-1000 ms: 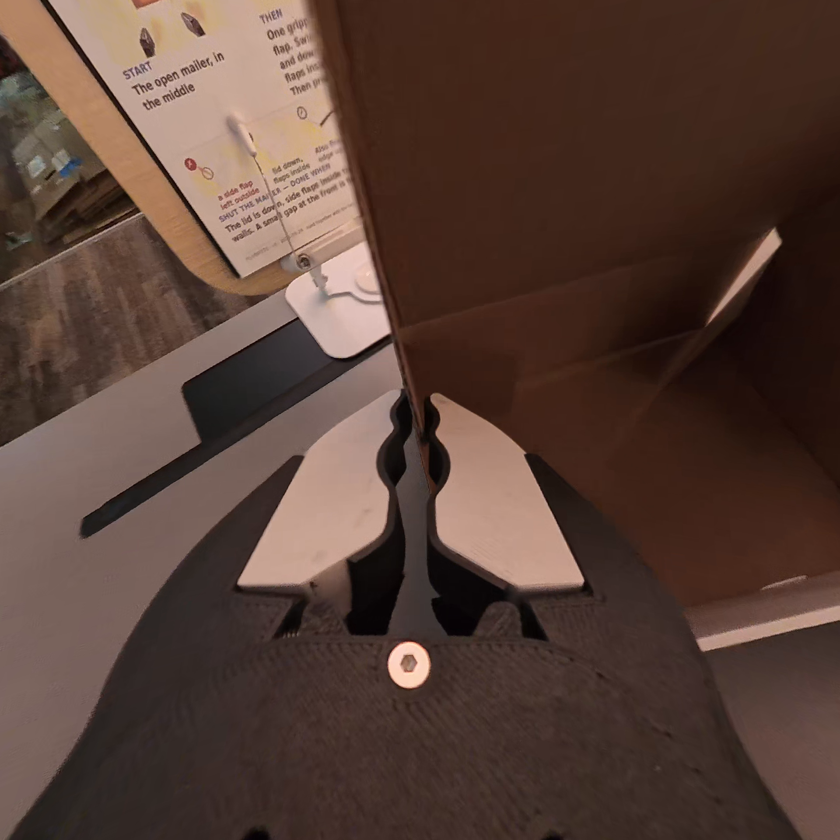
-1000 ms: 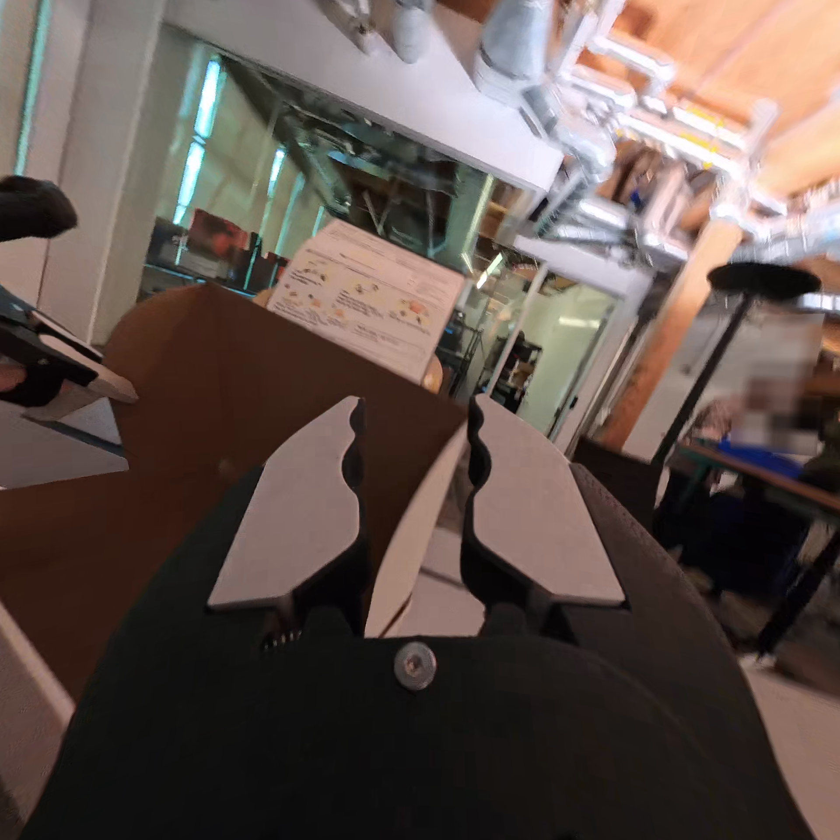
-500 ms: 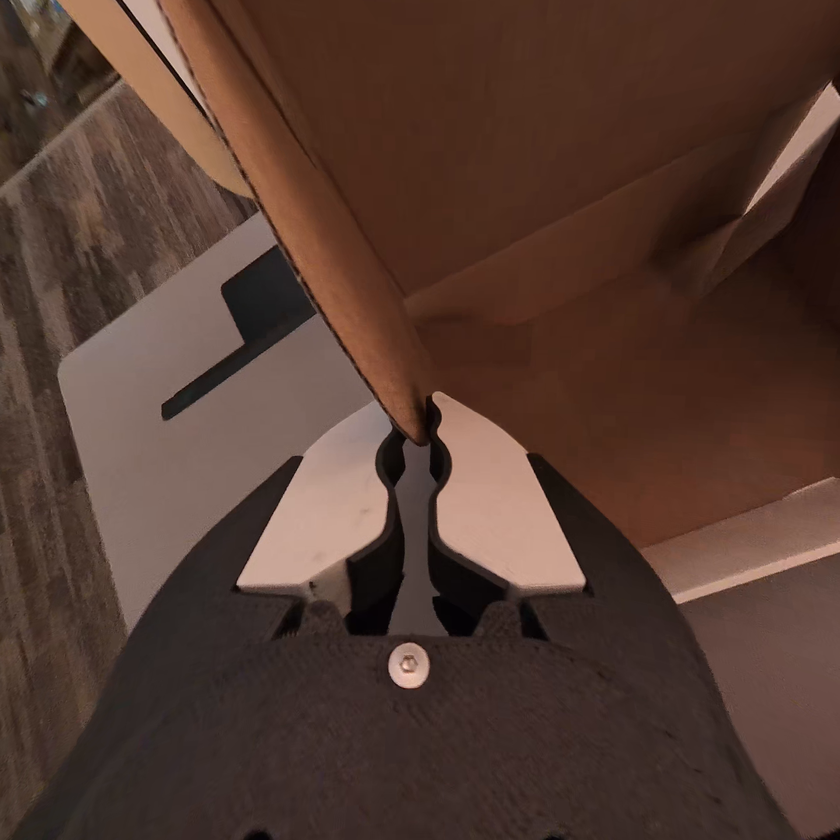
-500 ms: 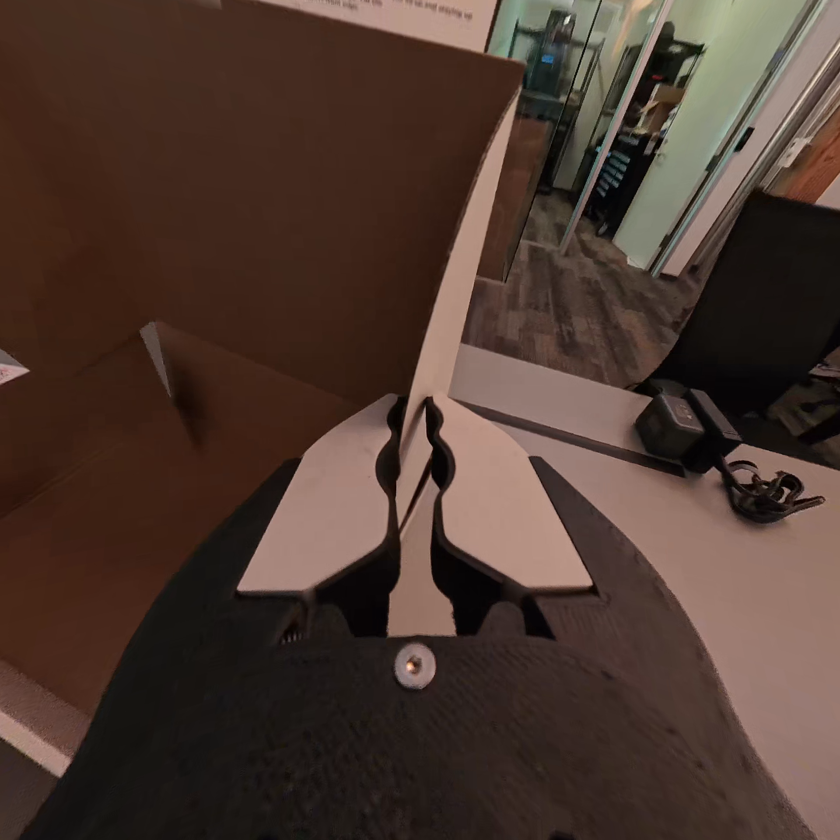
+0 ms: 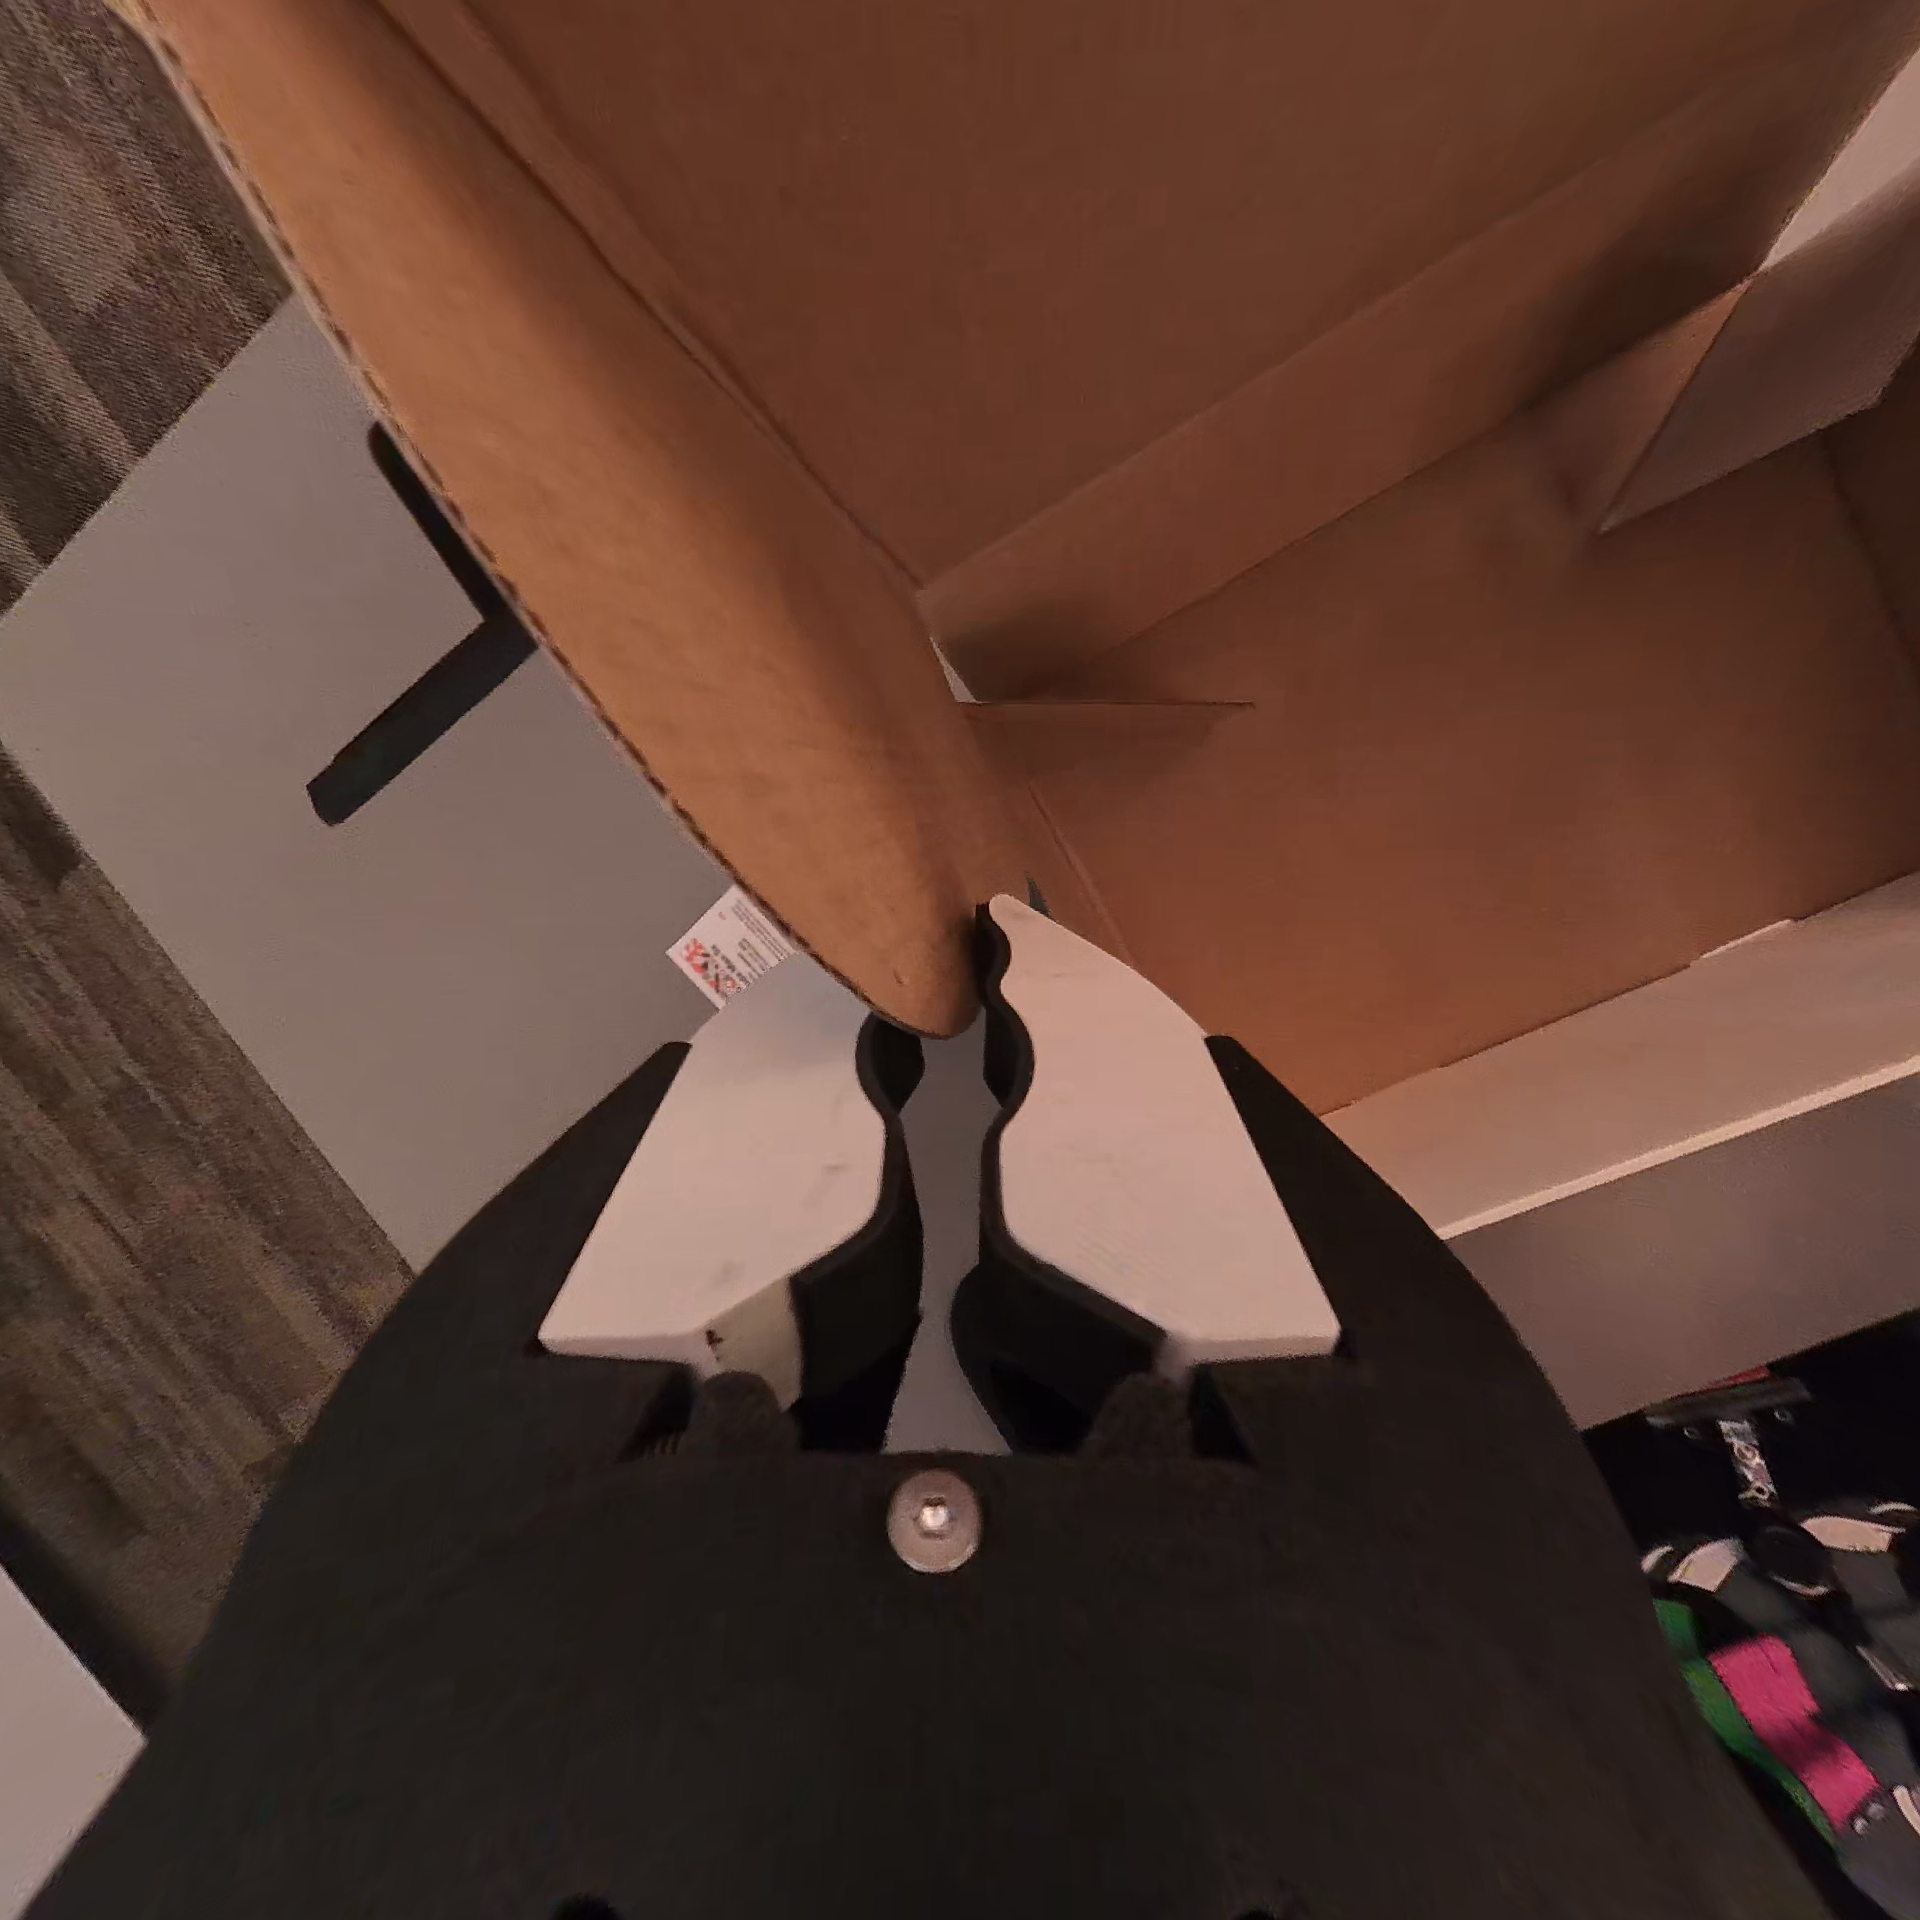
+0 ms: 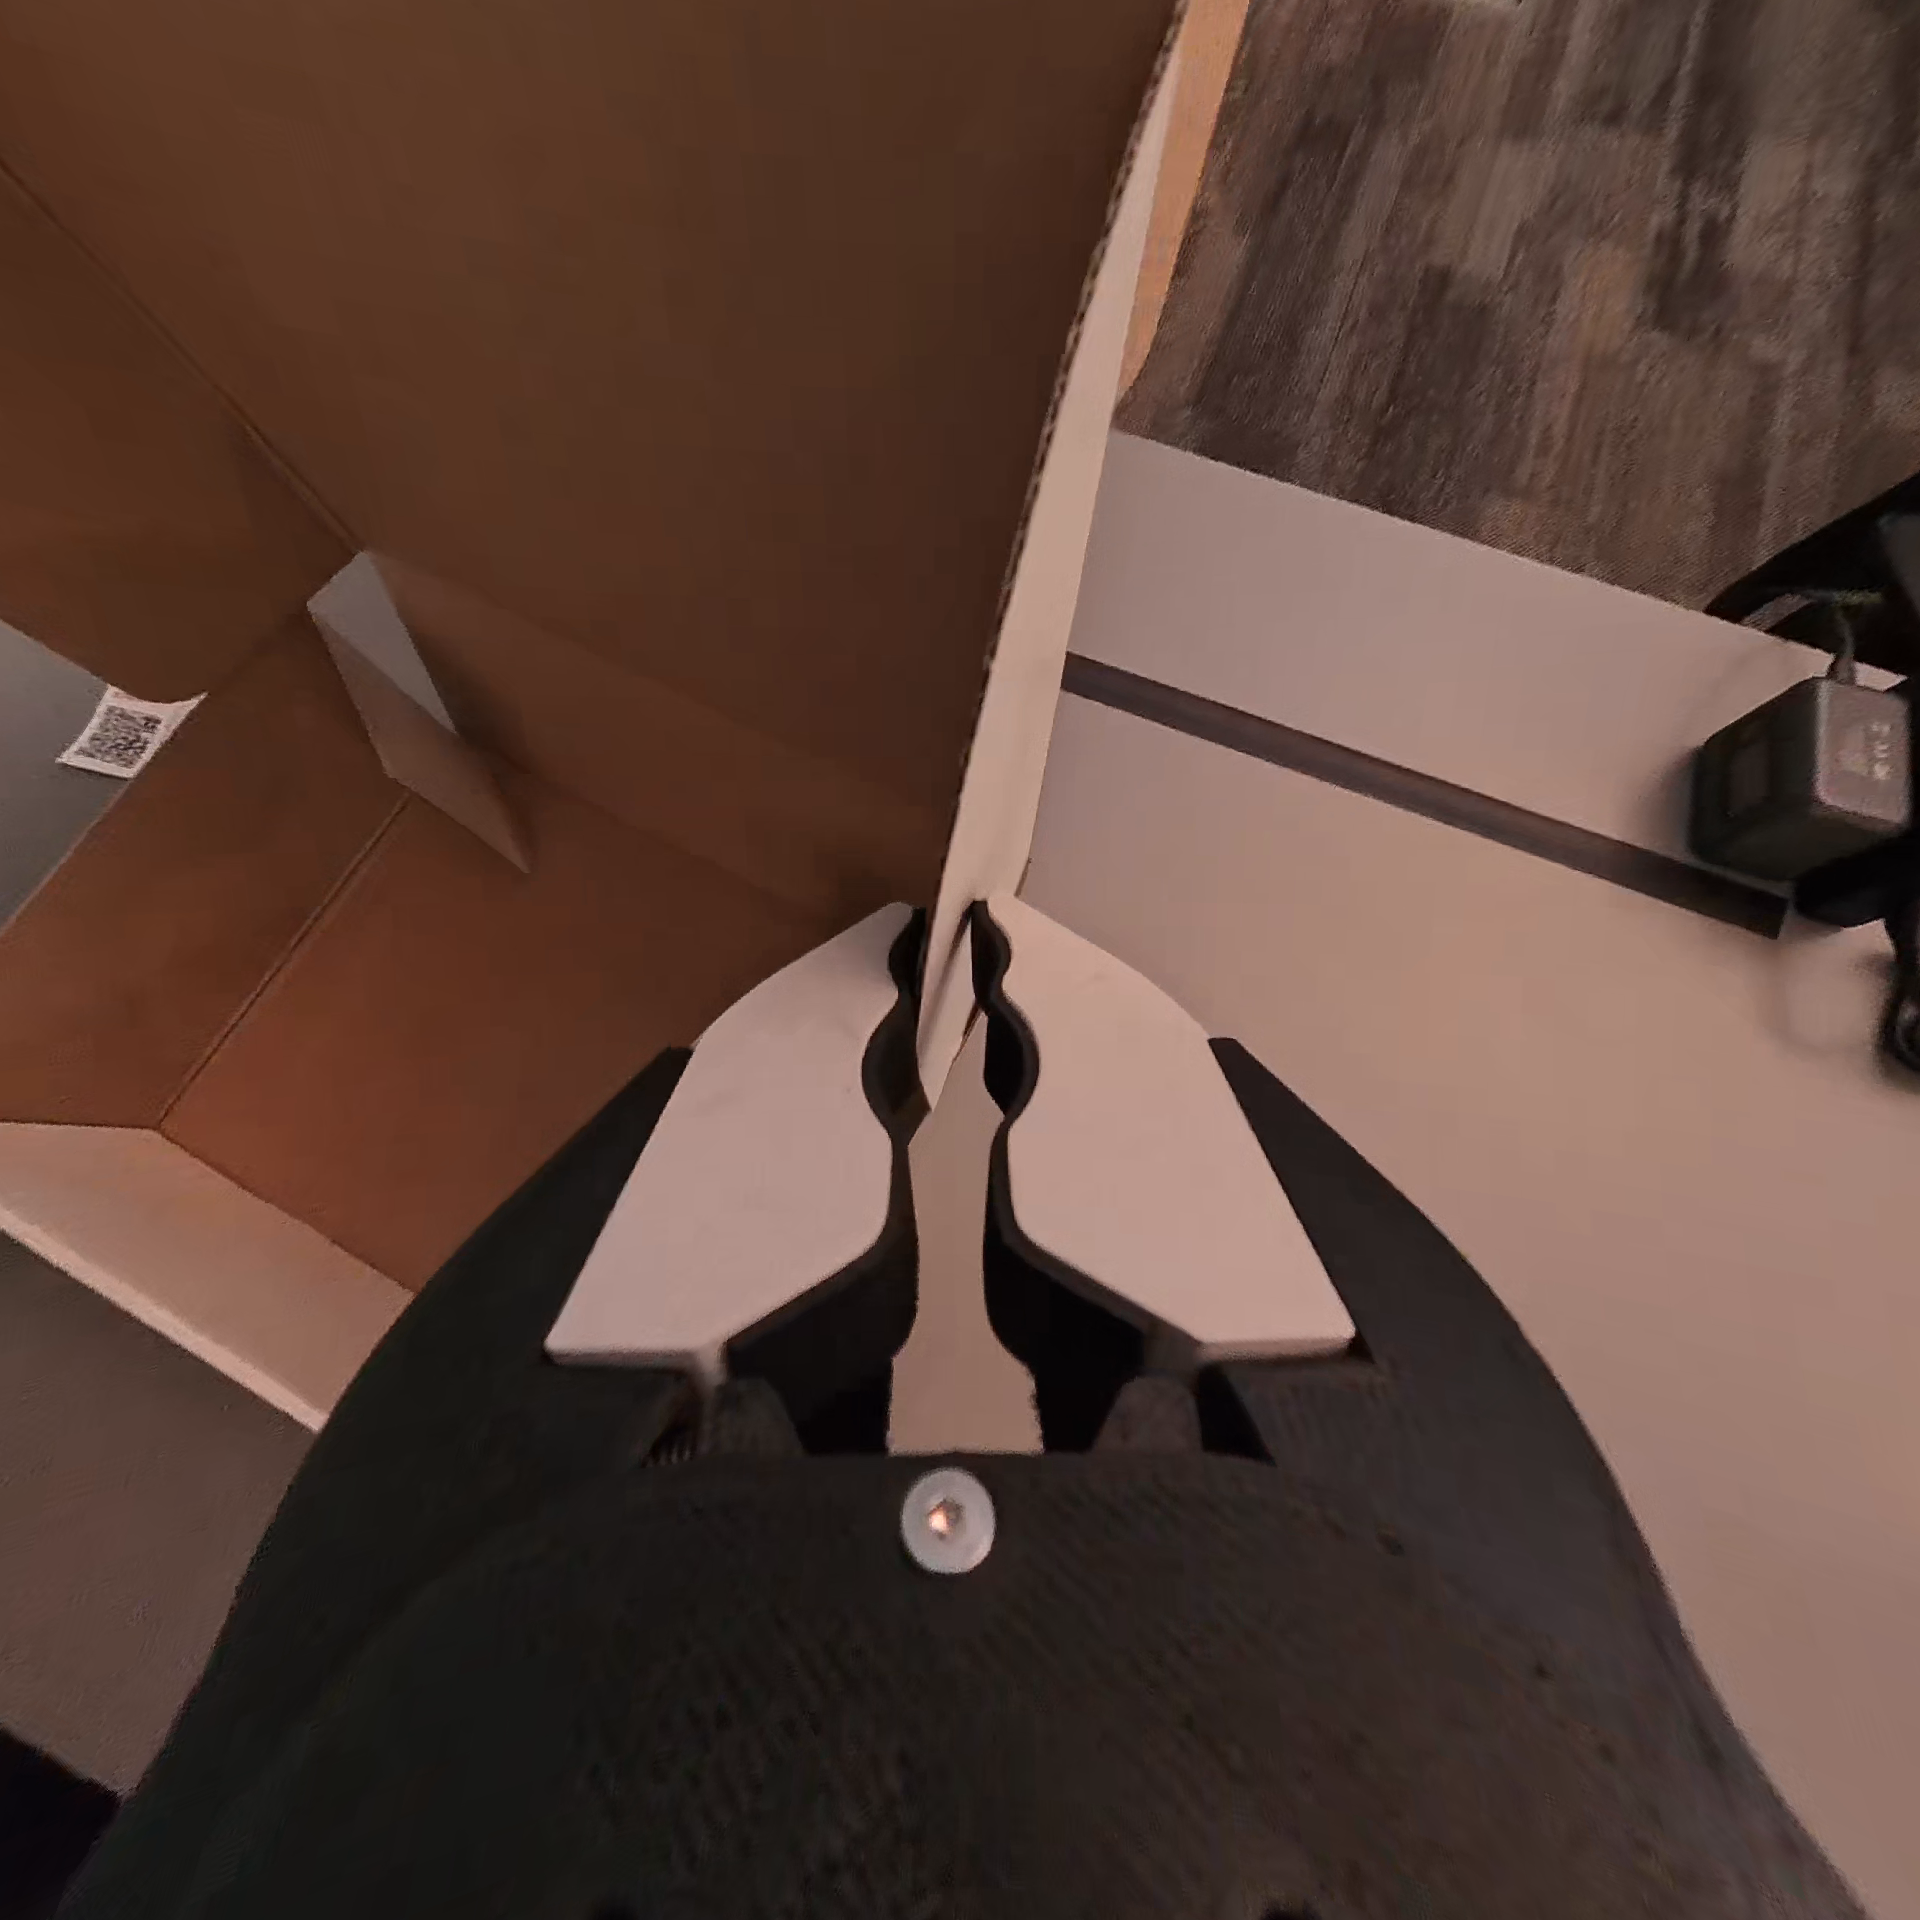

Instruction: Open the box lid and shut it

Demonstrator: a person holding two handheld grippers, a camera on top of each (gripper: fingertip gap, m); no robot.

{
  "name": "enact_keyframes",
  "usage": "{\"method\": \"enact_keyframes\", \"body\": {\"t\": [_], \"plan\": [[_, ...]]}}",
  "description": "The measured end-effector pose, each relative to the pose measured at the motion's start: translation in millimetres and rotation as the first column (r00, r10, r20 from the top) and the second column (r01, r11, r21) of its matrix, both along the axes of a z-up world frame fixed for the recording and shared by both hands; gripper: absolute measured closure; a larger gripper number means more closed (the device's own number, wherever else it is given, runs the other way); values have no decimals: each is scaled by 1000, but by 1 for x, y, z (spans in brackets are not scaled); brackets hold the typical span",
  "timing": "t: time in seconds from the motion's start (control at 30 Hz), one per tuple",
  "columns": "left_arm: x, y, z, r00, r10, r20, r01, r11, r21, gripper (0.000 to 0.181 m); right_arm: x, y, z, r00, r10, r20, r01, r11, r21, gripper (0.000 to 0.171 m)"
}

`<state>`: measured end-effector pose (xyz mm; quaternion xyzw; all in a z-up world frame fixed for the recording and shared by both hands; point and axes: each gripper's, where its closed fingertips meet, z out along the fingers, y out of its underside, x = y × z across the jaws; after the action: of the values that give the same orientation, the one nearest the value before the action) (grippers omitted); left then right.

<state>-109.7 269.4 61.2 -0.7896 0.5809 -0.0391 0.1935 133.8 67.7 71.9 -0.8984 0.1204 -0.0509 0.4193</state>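
**Box lid held at both side flaps over the open box**

Box lid (image 5: 1039, 312), brown corrugated cardboard with a white outer face, stands raised and tilted over the open box (image 5: 1455, 831), which sits on a pale grey table (image 5: 260, 727).

The left gripper (image 5: 961, 977) has its white fingers (image 5: 1101, 1143) drawn nearly together, pinching the rounded tip of the lid's left side flap (image 5: 675, 675). Just beyond that flap a small printed sticker (image 5: 727, 951) lies on the table, and a dark slot (image 5: 416, 717) runs across the tabletop.

The right gripper (image 6: 940, 935) is closed likewise on the lid's right side flap (image 6: 1039, 675), whose white face passes between the two fingertips and runs up and away from the camera. In this view the lid (image 6: 623, 312) fills the upper left, with the box floor (image 6: 416, 987) and a folded inner tab (image 6: 416, 707) below it. A black power adapter (image 6: 1808, 779) with its cable rests on the table at the right edge, and patterned carpet (image 6: 1558, 208) shows beyond the table.
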Motion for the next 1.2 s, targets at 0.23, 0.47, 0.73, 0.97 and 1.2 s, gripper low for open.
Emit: {"method": "enact_keyframes", "body": {"t": [0.23,0.47,0.73,0.97,1.2], "plan": [[0,-1,0,1000,-11,25,12,999,-34,175,9,-1,0,998,21,-59,-25,996,-81,164],[1,-4,0,999,-29,14,30,999,-22,173,0,2,1,998,33,-46,-36,997,-68,161],[2,-3,0,998,-11,70,12,1000,-12,156,-1,4,-2,999,32,17,-32,999,14,146],[-13,-15,30,923,-43,382,34,999,30,127,0,-20,20,979,32,199,-86,959,271,122],[-62,-68,15,677,-160,718,33,982,188,123,-30,-92,-4,905,-79,418,-183,815,550,112]]}}
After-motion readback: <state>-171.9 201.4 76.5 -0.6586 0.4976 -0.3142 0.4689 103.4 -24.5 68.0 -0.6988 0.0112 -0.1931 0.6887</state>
